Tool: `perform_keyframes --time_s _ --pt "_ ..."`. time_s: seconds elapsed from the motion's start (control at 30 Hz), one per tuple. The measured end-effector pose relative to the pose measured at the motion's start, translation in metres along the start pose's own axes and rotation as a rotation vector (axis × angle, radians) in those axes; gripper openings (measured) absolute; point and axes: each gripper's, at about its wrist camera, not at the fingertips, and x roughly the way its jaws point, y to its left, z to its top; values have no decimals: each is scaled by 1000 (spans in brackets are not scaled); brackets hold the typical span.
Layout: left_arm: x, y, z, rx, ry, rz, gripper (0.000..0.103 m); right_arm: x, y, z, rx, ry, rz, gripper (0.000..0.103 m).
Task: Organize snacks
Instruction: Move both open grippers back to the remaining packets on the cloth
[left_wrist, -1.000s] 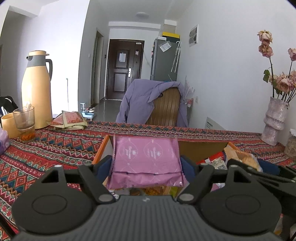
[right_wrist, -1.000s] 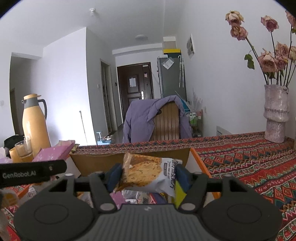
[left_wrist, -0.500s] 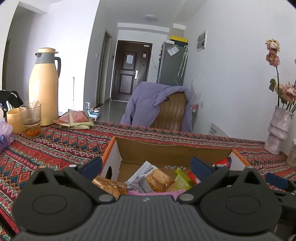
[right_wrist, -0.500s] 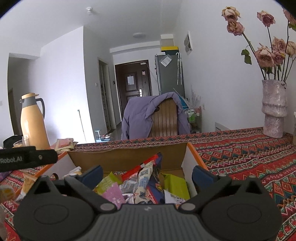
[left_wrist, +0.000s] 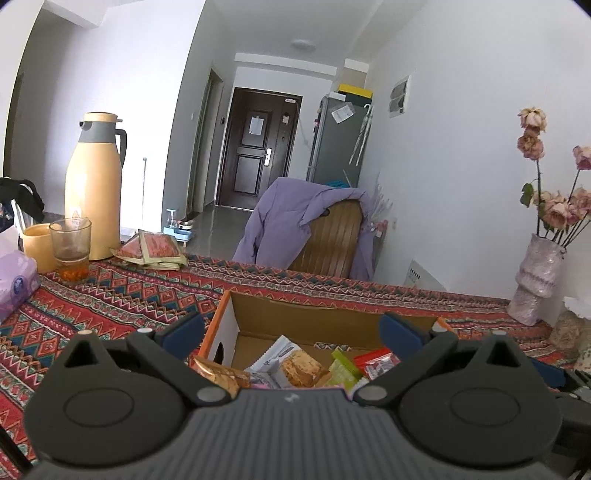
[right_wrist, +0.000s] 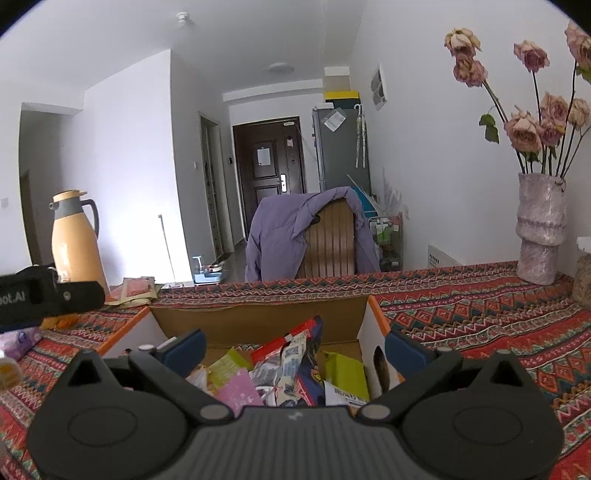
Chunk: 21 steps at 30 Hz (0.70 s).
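An open cardboard box (left_wrist: 314, 319) with orange edges sits on the patterned tablecloth and holds several snack packets, among them a cracker packet (left_wrist: 295, 365) and a pink packet (right_wrist: 240, 391). The box also shows in the right wrist view (right_wrist: 258, 317). My left gripper (left_wrist: 291, 332) is open and empty, just above the box's near left part. My right gripper (right_wrist: 293, 345) is open and empty above the box's near right part. The left gripper's body (right_wrist: 48, 295) shows at the left of the right wrist view.
A yellow thermos (left_wrist: 94, 192), a glass (left_wrist: 70, 247), a purple tissue pack (left_wrist: 16, 284) and flat packets (left_wrist: 155, 249) stand at the far left. A vase of dried roses (right_wrist: 541, 236) stands at the right. A chair with a purple jacket (left_wrist: 314, 232) is behind the table.
One second ago the left gripper held a pink packet and the right a cracker packet. Both opened and the packets dropped into the box. Both grippers have since drawn back slightly.
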Motion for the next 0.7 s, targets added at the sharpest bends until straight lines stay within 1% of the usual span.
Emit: perform_keyframes --time_s 0.17,0.47,0.7 --pt "-18 4 -6 -2 20 -25 103 -21 -3 -5 -23 19 -2 103" --pt "-36 10 -32 31 98 -52 103 -47 -7 -29 -47 97 -12 103" --pt "-46 21 -55 51 168 -41 103 -56 -8 -49 -70 164 -26 103"
